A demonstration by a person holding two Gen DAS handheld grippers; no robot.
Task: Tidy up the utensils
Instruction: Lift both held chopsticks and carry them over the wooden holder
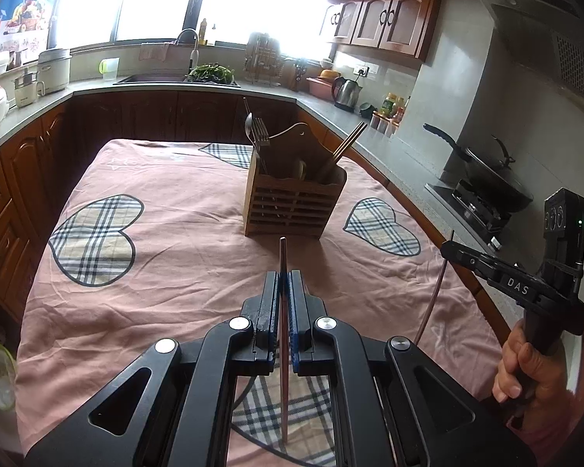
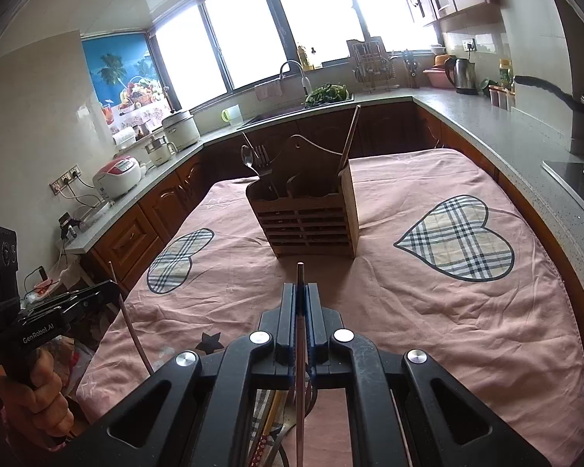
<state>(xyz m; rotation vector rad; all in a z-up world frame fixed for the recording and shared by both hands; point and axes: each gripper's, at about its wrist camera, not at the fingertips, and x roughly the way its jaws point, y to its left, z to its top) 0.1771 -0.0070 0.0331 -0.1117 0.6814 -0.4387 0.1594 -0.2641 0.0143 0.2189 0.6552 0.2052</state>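
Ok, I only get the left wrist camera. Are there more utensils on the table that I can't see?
Observer: Yes. The right wrist view shows a few utensils lying on the cloth, under the right hand-held gripper.
Operator: Is that one holding its stick tight?
Observer: Its own camera shows a chopstick clamped between its pads, tip toward the wooden holder.
Operator: Anything else down there?
Observer: A dark star shape on the cloth, beside that gripper.
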